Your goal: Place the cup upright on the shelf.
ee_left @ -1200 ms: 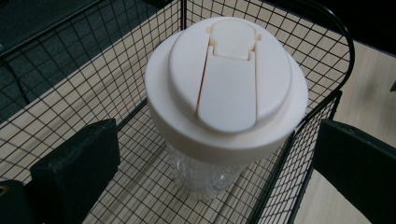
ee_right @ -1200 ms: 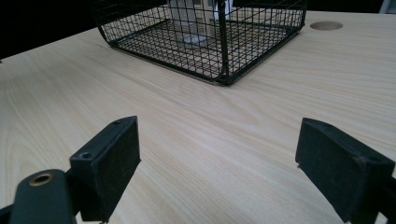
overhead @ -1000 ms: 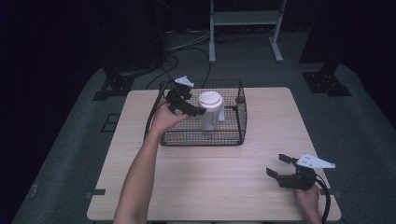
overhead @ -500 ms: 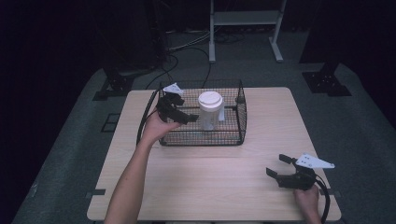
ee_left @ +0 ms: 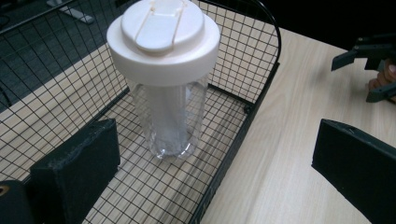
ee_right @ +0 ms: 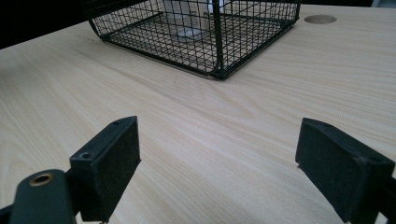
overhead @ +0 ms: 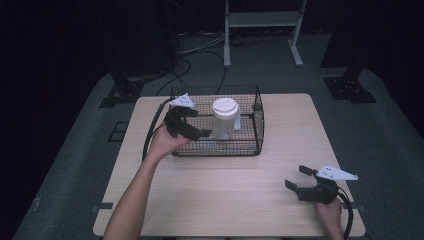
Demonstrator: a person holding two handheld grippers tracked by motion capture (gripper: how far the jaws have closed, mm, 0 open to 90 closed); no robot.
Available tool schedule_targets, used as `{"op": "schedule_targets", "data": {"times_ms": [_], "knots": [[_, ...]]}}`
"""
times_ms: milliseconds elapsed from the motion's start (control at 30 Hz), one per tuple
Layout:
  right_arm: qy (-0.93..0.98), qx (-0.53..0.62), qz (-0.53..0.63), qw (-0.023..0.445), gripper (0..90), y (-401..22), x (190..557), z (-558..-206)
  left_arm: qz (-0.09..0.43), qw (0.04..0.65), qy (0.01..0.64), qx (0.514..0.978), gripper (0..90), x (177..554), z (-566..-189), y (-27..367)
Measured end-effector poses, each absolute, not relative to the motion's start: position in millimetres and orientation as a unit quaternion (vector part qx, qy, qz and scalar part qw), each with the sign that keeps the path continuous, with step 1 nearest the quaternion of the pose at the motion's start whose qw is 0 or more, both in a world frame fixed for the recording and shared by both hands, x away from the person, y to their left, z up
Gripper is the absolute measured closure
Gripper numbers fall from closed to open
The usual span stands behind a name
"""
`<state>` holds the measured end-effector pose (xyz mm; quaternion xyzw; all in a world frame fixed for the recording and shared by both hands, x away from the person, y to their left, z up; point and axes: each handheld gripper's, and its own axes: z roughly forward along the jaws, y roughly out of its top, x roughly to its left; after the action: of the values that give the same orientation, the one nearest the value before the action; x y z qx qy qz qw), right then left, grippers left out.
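Left claw (overhead: 192, 131) hovers spread at the wire basket's (overhead: 256, 131) left wall, clear of the lidded jar (overhead: 223, 118). Right claw (overhead: 300, 180) rests spread, lower right.

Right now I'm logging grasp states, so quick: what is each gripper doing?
Left gripper: open, holding nothing, at the wire basket near the bottle.
Right gripper: open, holding nothing, over the table.

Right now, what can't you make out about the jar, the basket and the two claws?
- Clear plastic jar with cream lid: contents unclear in the left gripper view; glare on the wall.
- Same jar in the right gripper view: top cut off by the edge, the rest behind the black wire mesh basket.
- Left claw and right claw: tips too small in the high view for detail.
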<state>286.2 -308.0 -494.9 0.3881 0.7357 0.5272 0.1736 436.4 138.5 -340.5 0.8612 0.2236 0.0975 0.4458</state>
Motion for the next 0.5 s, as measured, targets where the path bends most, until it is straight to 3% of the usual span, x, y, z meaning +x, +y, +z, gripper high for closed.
{"op": "schedule_targets", "data": {"times_ms": [500], "knots": [[0.739, 0.387, 0.523, 0.173, 12.8, -307.0, 286.7, -495.4, 0.102, 0.444, 0.210, 0.865, 0.0, 409.1, -347.4, 152.1]]}}
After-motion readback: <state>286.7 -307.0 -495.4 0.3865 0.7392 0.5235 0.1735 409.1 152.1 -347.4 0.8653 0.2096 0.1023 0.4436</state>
